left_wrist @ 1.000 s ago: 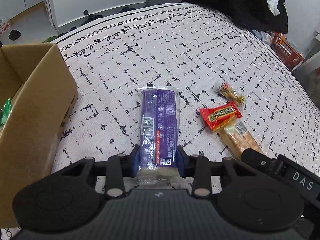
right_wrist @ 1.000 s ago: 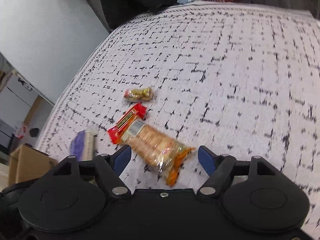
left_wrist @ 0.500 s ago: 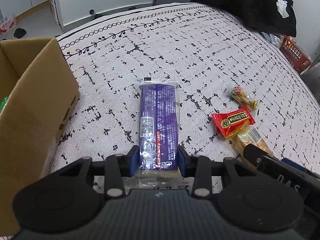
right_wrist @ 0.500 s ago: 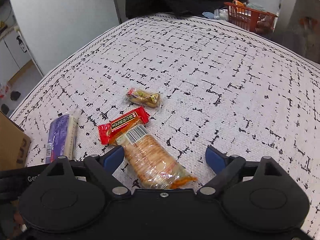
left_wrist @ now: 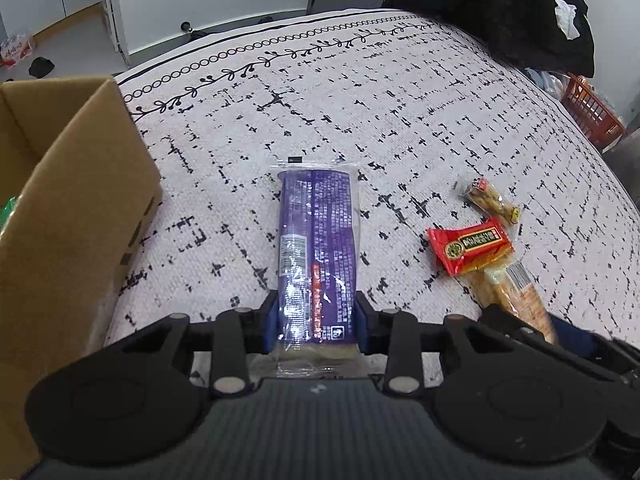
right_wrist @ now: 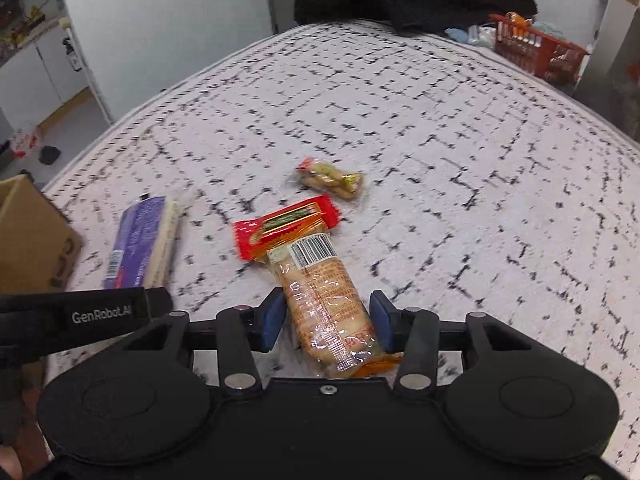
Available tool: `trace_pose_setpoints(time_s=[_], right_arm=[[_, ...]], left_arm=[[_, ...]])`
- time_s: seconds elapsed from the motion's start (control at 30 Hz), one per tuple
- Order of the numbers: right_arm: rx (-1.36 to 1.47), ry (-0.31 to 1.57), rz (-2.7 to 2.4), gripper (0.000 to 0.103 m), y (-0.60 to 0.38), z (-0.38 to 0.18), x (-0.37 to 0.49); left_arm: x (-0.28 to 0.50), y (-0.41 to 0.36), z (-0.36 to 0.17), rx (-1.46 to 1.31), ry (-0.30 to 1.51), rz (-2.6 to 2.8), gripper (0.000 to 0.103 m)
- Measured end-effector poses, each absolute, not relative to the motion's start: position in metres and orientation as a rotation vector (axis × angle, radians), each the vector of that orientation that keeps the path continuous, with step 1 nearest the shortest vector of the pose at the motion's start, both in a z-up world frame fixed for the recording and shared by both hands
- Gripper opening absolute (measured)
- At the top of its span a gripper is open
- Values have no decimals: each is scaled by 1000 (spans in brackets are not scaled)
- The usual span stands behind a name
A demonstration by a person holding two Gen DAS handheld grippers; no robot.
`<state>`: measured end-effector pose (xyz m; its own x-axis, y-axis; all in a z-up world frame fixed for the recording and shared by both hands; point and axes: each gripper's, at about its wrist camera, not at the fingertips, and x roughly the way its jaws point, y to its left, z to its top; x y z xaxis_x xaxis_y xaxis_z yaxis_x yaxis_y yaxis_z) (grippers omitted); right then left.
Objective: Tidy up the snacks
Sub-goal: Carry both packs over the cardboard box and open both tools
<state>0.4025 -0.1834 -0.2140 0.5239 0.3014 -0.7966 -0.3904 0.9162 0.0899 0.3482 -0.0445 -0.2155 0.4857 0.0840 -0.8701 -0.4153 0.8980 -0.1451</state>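
Observation:
My left gripper (left_wrist: 316, 320) is shut on the near end of a long purple snack pack (left_wrist: 316, 252) that lies on the patterned cloth; the pack also shows in the right wrist view (right_wrist: 140, 248). My right gripper (right_wrist: 326, 322) has its jaws close around a clear pack of orange crackers (right_wrist: 328, 308), the left pad a little off it. A red packet (right_wrist: 286, 226) lies partly over the crackers' far end. A small clear-wrapped snack (right_wrist: 330, 178) lies beyond it. An open cardboard box (left_wrist: 60, 208) stands at the left.
The table carries a white cloth with black marks (left_wrist: 360, 120). Dark clothing (left_wrist: 492, 8) hangs at the far edge. An orange basket (left_wrist: 592, 112) sits off the right side. Something green (left_wrist: 10, 210) shows inside the box.
My right gripper has moved over the cracker pack and narrowed its jaws around it. My left gripper has stayed shut on the purple pack.

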Motion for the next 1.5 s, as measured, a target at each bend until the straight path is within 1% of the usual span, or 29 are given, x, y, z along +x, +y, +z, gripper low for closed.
trace_pose_setpoints(time_s=[0.27, 0.47, 0.8, 1.23, 1.5], right_arm=[[-45, 885, 438, 43, -185, -188, 390], [7, 839, 445, 43, -180, -166, 384], [39, 756, 476, 43, -153, -131, 362], [83, 727, 543, 43, -104, -111, 340], [69, 725, 586, 43, -71, -112, 330]], left_arm=[[327, -40, -187, -364, 989, 291, 35], [306, -31, -152, -375, 931, 289, 35], [279, -10, -108, -386, 861, 285, 35], [254, 38, -86, -434, 820, 321, 35], [246, 69, -86, -468, 821, 354, 35]])
